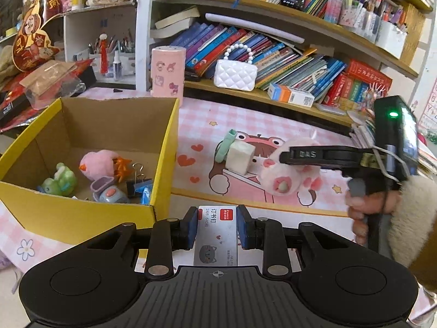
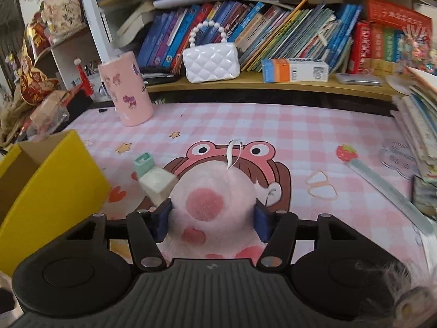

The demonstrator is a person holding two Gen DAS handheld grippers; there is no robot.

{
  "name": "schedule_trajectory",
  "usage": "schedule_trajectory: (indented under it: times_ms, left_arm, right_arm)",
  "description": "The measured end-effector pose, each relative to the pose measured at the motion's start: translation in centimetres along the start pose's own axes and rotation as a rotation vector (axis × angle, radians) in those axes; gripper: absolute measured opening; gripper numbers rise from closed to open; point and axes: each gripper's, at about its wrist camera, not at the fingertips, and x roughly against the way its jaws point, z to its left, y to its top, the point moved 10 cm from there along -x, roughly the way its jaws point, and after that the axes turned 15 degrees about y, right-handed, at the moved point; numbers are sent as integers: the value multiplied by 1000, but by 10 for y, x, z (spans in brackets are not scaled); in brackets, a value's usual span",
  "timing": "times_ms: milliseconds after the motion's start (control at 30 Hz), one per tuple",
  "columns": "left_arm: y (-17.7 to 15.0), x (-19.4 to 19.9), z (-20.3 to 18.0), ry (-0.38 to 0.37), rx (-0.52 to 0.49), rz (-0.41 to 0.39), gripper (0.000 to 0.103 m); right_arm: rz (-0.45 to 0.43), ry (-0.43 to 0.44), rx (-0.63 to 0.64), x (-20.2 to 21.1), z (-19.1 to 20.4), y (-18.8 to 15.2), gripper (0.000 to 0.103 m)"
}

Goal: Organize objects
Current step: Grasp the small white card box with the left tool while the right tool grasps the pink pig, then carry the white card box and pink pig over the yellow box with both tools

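Left tool point(image 1: 215, 225) clamps staple box point(image 1: 215, 235) beside yellow carton's rim point(image 1: 164, 153); right tool point(image 2: 211, 220) squeezes pink plush point(image 2: 213, 199).

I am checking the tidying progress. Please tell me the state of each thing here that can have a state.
left claw: shut on the staple box.
right claw: pads against both sides of the pink plush toy on the mat.
yellow box: open, toys and clips inside.
white block: on the mat, outside the box.
white purse: closed, upright on the shelf.
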Motion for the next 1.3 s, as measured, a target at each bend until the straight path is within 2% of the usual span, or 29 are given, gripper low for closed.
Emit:
schedule_trajectory:
  times_ms: [300,467,900,1300]
  left_arm:
    - [0,29,28,-34,45,-43,28]
    - [0,42,44,-68,29,-79,28]
    - [-35,62,126,-105,92,-32,28]
    - [-61,81,195,-90,107,-13,28]
  right_arm:
    - [10,-6,-59,70,56,-37,58]
    - [33,-21,-26,89,96,-61,58]
    - [190,4,61,83,203,-131,58]
    - [217,44,84,72,279,-167,59]
